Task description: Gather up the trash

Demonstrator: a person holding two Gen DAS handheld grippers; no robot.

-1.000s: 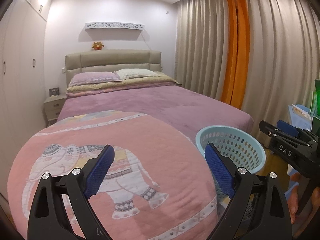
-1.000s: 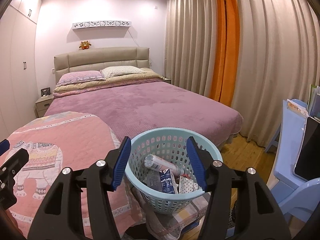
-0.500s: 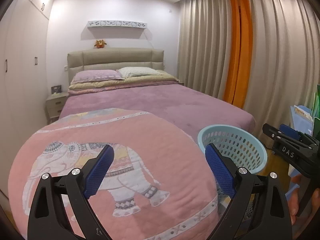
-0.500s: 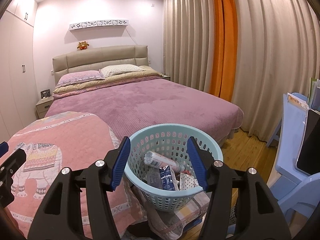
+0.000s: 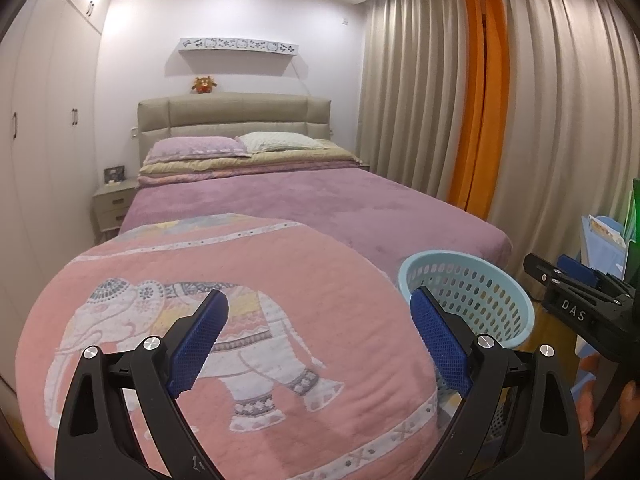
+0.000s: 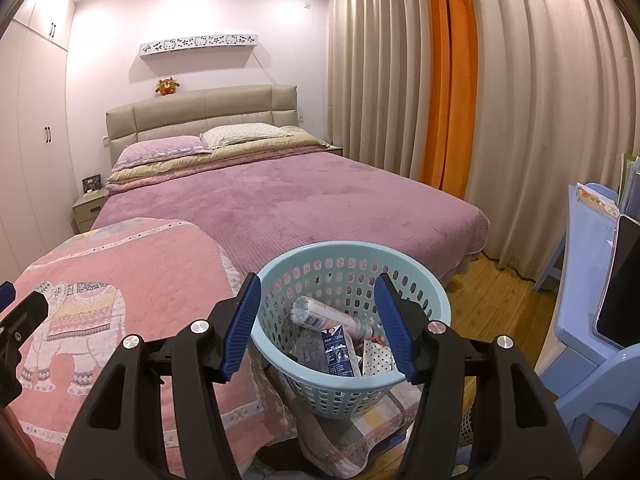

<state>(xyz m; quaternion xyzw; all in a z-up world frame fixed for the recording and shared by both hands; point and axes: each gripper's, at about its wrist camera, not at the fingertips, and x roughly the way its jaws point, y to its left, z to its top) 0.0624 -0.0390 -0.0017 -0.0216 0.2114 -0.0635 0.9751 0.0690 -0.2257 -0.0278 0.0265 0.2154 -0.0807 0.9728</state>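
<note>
A light blue perforated basket (image 6: 434, 300) stands on a checked cloth beside the bed; it also shows in the left wrist view (image 5: 516, 300). In it lie a white tube-shaped bottle (image 6: 332, 318), a blue carton (image 6: 338, 350) and a dotted wrapper (image 6: 378, 358). My right gripper (image 6: 318, 322) is open and empty, jaws spread just above the basket's near rim. My left gripper (image 5: 320, 342) is open and empty above a pink elephant quilt (image 5: 224, 300). The right gripper's body (image 5: 580, 308) shows at the right of the left wrist view.
A bed with a purple cover (image 6: 304, 200) fills the middle. Beige and orange curtains (image 6: 448, 80) hang on the right. A blue chair (image 6: 588, 336) with books stands at the far right on wooden floor (image 6: 500, 300). A nightstand (image 5: 114, 204) and wardrobe (image 5: 44, 128) stand left.
Both views have drifted slightly; the basket sits a little lower and closer between the right jaws. Both grippers stay open and empty.
</note>
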